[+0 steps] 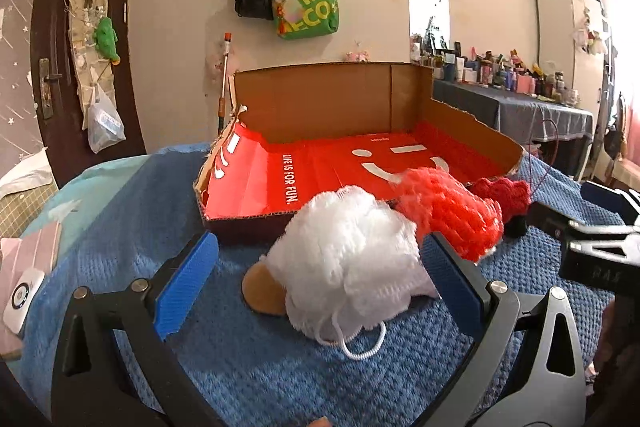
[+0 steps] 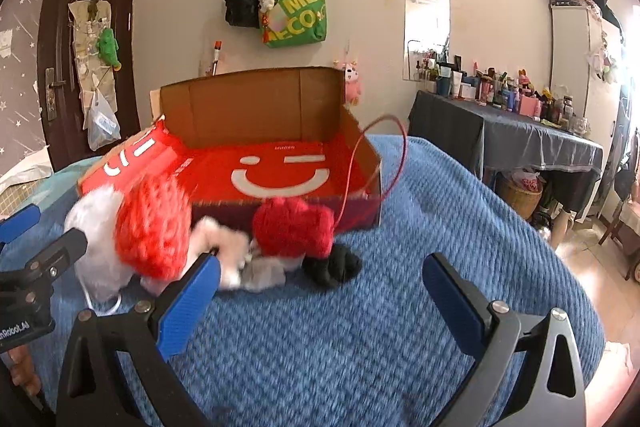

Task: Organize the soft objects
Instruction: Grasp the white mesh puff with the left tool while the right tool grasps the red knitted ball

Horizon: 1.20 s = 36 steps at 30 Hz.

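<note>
A white mesh pouf [image 1: 348, 259] lies on the blue blanket in front of a shallow cardboard box [image 1: 320, 103] lined with red paper. My left gripper [image 1: 320, 279] is open, its blue pads on either side of the white pouf, apparently not squeezing it. A red mesh pouf [image 1: 444, 211] leans against the white one, with a dark red knitted piece [image 1: 502, 193] and a small black item [image 1: 516, 225] beyond. In the right wrist view my right gripper [image 2: 320, 301] stands open over bare blanket, just short of the knitted piece [image 2: 294, 227], the black item [image 2: 334, 265] and a grey-white fluffy piece [image 2: 256, 267].
A red cord [image 2: 380, 163] loops from the knitted piece over the box corner. A tan disc [image 1: 264, 291] pokes out under the white pouf. A pink item with a white device [image 1: 22, 291] lies at the left. A grey-clothed table [image 2: 520, 143] crowded with bottles stands on the right.
</note>
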Available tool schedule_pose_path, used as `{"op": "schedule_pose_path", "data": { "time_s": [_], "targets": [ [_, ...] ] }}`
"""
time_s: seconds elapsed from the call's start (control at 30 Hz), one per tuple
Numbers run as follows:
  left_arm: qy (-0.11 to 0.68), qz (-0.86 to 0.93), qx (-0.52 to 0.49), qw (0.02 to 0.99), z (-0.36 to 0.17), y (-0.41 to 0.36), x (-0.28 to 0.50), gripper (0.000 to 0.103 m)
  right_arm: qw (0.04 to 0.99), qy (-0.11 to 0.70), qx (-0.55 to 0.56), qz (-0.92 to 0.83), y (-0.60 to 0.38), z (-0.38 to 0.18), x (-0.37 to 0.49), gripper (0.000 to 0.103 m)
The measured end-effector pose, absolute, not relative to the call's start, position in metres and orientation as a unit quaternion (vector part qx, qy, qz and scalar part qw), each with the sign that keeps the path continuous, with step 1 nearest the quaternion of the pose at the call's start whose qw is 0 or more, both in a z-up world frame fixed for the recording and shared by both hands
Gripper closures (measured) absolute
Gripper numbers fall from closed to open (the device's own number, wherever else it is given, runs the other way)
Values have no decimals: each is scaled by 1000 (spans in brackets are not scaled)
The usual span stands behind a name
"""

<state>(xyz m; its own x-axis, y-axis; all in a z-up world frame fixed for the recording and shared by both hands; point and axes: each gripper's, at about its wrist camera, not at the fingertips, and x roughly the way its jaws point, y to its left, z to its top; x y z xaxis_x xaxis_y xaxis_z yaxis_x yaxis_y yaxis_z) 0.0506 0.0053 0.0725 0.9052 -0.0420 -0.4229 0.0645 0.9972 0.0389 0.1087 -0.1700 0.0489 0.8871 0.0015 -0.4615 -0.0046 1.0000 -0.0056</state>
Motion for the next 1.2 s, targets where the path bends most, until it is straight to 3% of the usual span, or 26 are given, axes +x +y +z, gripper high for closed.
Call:
{"op": "schedule_pose_path", "data": {
  "time_s": [0.47,0.6,0.87,0.93,1.07,1.2],
  "targets": [
    [302,-118,3,946,68,13,89,0,932,345,65,88,-192,43,185,1],
    [320,-143,2,936,62,10,93,5,927,355,62,110,-189,40,192,18],
    [333,-162,7,929,56,6,101,34,921,358,50,143,-179,36,197,48],
    [330,-165,5,929,57,6,102,40,922,353,56,152,-181,37,196,62],
    [321,-170,11,932,62,7,98,48,922,346,60,165,-184,40,191,68],
    [307,-176,10,935,73,9,95,49,928,327,59,169,-186,51,185,68]
  ]
}}
